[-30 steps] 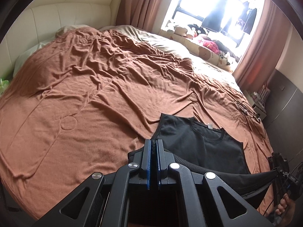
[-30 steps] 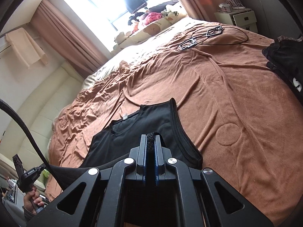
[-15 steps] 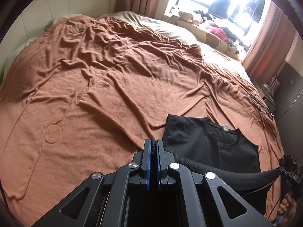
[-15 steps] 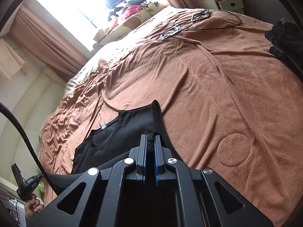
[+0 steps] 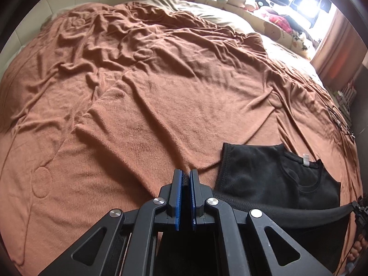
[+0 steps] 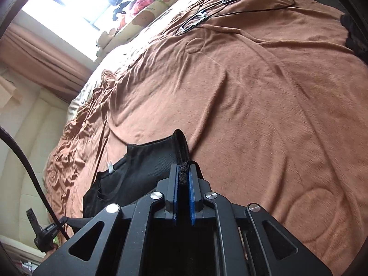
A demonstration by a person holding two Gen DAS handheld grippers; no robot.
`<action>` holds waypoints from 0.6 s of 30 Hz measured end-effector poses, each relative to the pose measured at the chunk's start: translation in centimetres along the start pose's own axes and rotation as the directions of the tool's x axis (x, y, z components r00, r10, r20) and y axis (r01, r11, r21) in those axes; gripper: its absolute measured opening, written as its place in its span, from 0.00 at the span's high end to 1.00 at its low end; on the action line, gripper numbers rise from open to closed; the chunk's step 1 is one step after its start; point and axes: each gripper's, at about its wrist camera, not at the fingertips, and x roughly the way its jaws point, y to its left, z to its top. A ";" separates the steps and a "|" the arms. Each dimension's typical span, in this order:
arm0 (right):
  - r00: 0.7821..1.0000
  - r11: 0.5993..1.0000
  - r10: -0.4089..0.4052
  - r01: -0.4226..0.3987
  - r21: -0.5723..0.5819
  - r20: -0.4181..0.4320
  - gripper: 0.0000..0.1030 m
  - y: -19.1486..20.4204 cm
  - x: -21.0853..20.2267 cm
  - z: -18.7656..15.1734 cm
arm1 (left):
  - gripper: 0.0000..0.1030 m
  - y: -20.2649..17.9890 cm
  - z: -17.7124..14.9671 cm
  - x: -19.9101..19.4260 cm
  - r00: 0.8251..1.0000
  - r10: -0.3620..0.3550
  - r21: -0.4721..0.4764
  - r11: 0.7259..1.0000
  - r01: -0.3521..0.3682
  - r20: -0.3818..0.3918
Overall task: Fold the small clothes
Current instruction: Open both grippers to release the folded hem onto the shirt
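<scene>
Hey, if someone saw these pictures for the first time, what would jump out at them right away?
A rumpled brown blanket fills nearly the whole scene, spread across a bed. A black tank top lies on it near the front, its lower edge lifted and stretched between the left hand-held gripper and the right hand-held gripper, each pinching black fabric. Beyond, a glaring window backs a row of plush toys.
</scene>
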 end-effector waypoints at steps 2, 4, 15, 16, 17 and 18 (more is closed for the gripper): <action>1.000 1.000 -0.002 0.002 -0.005 -0.010 0.87 0.0 0.2 0.4 | 0.77 0.5 0.3 0.6 1.000 -0.025 -0.015 1.000 0.025 -0.014; 1.000 0.998 -0.007 0.008 -0.057 0.018 0.69 0.3 -0.6 0.4 | 0.55 0.9 0.3 0.7 0.999 -0.041 -0.024 0.999 0.040 -0.019; 0.990 0.959 -0.143 0.134 -0.250 -0.017 0.39 1.3 -2.5 -1.0 | 0.37 0.2 -1.6 0.1 0.994 -0.030 0.194 0.980 0.050 -0.104; 0.988 0.953 -0.151 0.138 -0.269 -0.027 0.39 1.7 -2.4 -1.0 | 0.36 0.1 -1.8 0.2 0.993 -0.033 0.206 0.977 0.056 -0.114; 0.987 0.947 -0.158 0.140 -0.289 -0.038 0.39 1.9 -2.3 -1.0 | 0.35 -0.1 -2.1 0.3 0.992 -0.028 0.225 0.973 0.055 -0.124; 0.984 0.939 -0.171 0.147 -0.310 -0.052 0.39 2.2 -2.1 -1.1 | 0.35 -0.2 -2.3 0.4 0.992 -0.021 0.238 0.970 0.051 -0.127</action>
